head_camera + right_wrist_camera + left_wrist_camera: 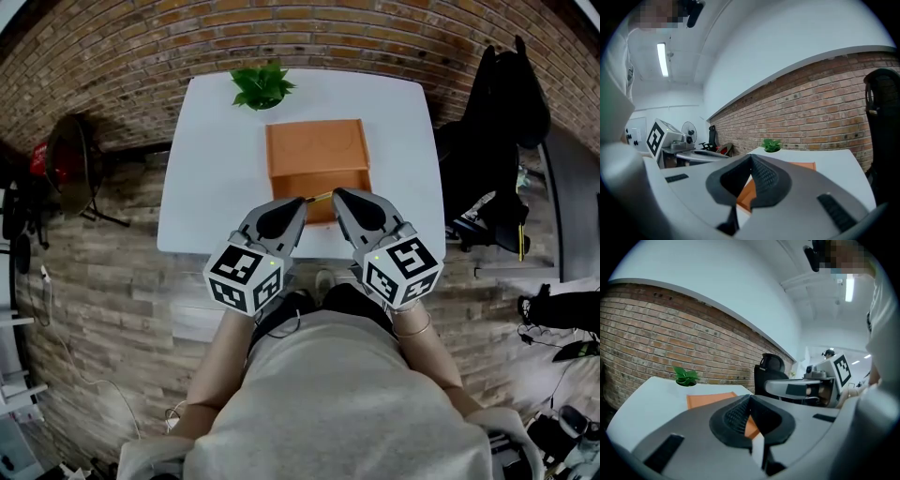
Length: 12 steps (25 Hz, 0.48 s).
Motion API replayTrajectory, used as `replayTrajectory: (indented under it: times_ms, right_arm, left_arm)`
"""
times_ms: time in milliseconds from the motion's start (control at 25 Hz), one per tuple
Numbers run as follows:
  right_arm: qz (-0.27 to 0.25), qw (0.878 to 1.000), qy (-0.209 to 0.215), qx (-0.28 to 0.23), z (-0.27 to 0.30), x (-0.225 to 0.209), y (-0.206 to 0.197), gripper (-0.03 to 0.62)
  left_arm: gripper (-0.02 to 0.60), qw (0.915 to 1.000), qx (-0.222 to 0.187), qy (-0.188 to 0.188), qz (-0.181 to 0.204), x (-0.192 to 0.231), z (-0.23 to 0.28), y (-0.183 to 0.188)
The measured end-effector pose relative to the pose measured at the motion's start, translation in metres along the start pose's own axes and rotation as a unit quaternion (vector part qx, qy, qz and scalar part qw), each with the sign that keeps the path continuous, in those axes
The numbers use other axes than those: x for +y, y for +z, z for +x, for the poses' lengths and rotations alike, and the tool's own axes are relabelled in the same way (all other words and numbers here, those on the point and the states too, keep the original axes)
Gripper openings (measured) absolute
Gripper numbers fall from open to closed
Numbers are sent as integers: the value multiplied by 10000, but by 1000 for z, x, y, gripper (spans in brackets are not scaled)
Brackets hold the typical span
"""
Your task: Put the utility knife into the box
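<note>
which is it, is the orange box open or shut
Open. In the head view the orange box has its lid lying flat behind it, toward the plant, and its darker inside faces up.

A green plant [262,86] is noted at the far edge of the white table [206,173]. A black office chair [506,98] is stationed to its right.

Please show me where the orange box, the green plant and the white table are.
orange box [316,145], head view, on its far flat panel.
green plant [261,86], head view, on the leaves.
white table [211,178], head view, on the bare left part.
</note>
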State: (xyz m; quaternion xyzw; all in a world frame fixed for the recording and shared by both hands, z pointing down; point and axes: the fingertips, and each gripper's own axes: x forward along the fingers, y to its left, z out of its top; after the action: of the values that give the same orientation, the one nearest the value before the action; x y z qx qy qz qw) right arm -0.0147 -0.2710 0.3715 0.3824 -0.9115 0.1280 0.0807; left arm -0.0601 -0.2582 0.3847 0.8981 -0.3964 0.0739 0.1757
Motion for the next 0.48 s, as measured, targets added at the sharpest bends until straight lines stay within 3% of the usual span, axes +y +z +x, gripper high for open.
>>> replayTrajectory:
  times_ms: [480]
  right_arm:
    - [-36, 9997, 126, 206, 2, 3, -13, -2]
  left_arm:
    - [6, 9984, 338, 55, -451, 3, 2, -32]
